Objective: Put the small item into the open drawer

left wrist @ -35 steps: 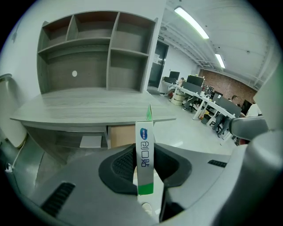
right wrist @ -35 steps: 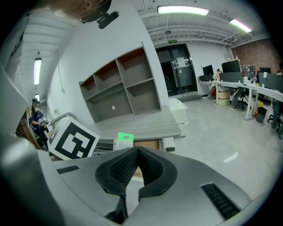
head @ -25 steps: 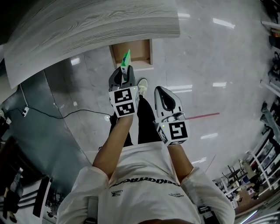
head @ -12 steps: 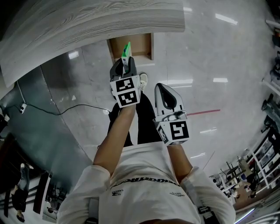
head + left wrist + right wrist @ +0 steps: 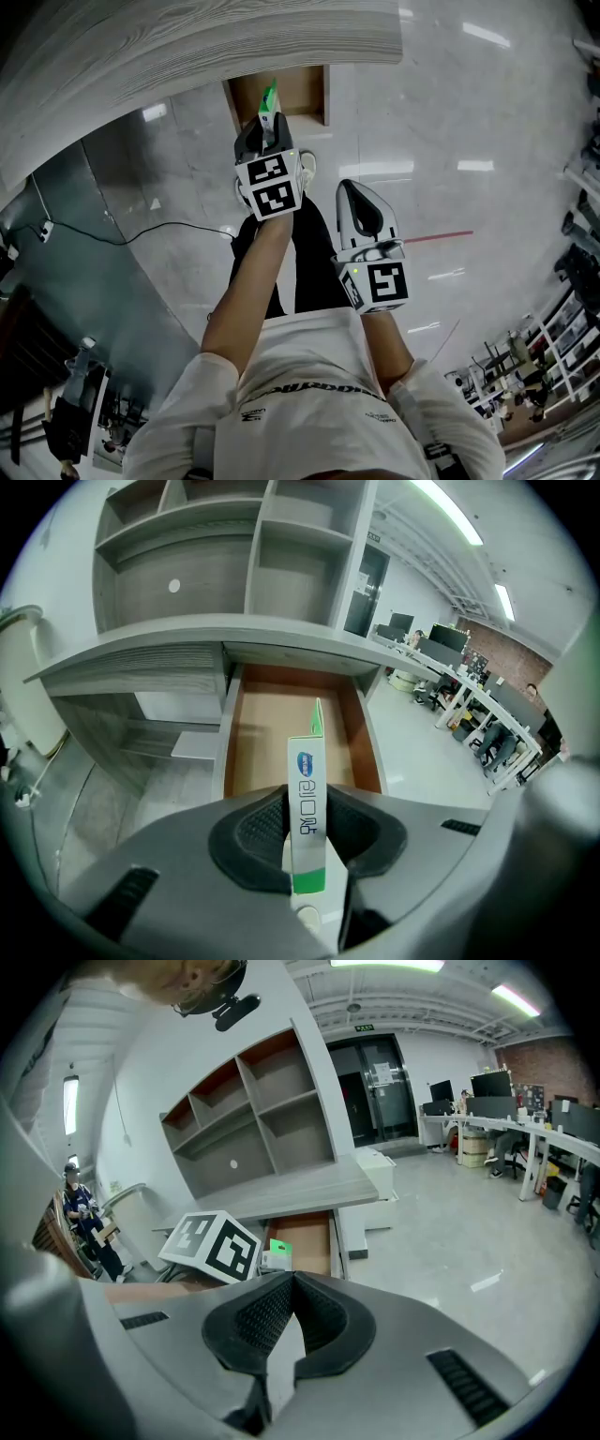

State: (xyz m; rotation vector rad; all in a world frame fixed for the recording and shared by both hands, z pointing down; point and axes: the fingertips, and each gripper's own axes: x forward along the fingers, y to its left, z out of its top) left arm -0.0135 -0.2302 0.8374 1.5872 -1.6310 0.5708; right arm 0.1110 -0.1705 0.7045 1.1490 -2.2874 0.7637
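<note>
1. The left gripper [image 5: 265, 124], clamped on the small box [image 5: 268, 99], now stands closer to the open drawer [image 5: 302, 90] than a second earlier, having advanced toward its front edge.
2. The small box's green tip now reaches slightly further in over the drawer's brown floor.
3. The right gripper [image 5: 355, 191] now trails further behind the left gripper, on the side away from the drawer.
</note>
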